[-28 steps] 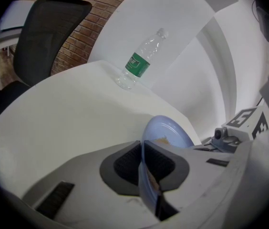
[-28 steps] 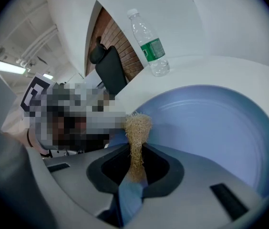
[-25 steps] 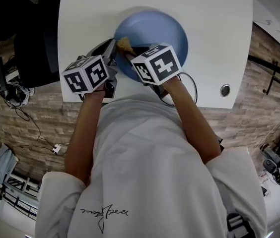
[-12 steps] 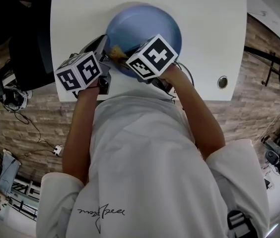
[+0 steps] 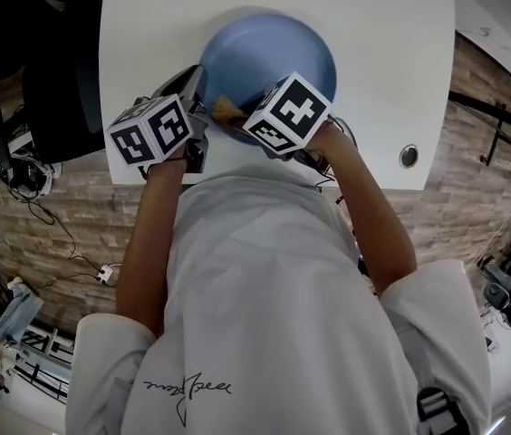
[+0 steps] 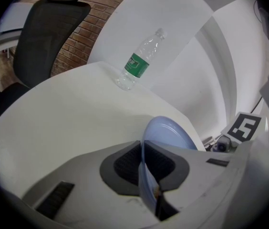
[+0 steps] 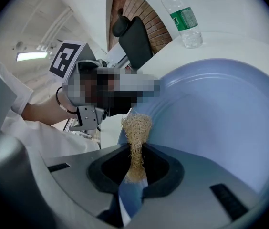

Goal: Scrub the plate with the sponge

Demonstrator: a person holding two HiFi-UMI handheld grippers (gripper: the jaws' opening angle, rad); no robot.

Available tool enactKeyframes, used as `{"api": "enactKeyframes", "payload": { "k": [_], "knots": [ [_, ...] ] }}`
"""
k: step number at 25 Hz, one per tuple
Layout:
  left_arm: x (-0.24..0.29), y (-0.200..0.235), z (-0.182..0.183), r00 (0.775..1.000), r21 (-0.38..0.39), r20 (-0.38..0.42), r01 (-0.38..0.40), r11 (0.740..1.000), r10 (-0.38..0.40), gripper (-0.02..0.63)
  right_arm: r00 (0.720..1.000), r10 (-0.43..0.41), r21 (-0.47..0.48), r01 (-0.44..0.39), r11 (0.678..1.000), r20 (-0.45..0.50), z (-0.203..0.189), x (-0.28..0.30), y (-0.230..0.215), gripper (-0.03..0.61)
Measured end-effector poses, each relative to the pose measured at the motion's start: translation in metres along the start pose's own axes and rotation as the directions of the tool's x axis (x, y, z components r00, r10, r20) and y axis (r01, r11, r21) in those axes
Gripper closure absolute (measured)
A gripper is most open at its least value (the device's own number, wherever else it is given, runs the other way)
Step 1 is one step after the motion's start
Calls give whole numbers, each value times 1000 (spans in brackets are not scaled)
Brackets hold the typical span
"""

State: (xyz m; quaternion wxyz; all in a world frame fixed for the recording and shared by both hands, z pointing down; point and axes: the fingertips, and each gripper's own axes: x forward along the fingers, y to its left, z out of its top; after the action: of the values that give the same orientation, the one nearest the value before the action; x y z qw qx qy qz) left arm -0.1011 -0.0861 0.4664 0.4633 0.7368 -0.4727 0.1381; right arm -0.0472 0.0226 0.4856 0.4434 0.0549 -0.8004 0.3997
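From the head view, the blue plate (image 5: 274,48) lies on the white counter (image 5: 391,71). The left gripper (image 5: 197,87) meets the plate's near-left rim. The right gripper (image 5: 240,119) comes in over the near edge, with the tan fibrous sponge (image 5: 226,109) at its tip, just inside that rim. Its marker cube (image 5: 289,111) hides part of the tip, so the sponge probably touches the plate, but I cannot be sure from here.

In the left gripper view, the jaws are clamped on the plate's thin rim, and the rest of the plate extends beyond them. A water bottle (image 6: 139,61) stands farther back on the counter, with a black office chair (image 6: 48,27) behind it.

In the right gripper view, the jaws are pinched on the sponge. Its frayed end sticks out past them, against the plate's inner face near the rim.
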Motion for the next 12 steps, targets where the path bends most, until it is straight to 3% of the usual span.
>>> {"api": "enactKeyframes", "payload": {
  "k": [12],
  "knots": [
    [2, 2, -1, 1000, -6, -3, 1, 1000, -1, 595, 997, 7, -18, -8, 1000, -75, -17, -1, 0, 526]
  ]
}}
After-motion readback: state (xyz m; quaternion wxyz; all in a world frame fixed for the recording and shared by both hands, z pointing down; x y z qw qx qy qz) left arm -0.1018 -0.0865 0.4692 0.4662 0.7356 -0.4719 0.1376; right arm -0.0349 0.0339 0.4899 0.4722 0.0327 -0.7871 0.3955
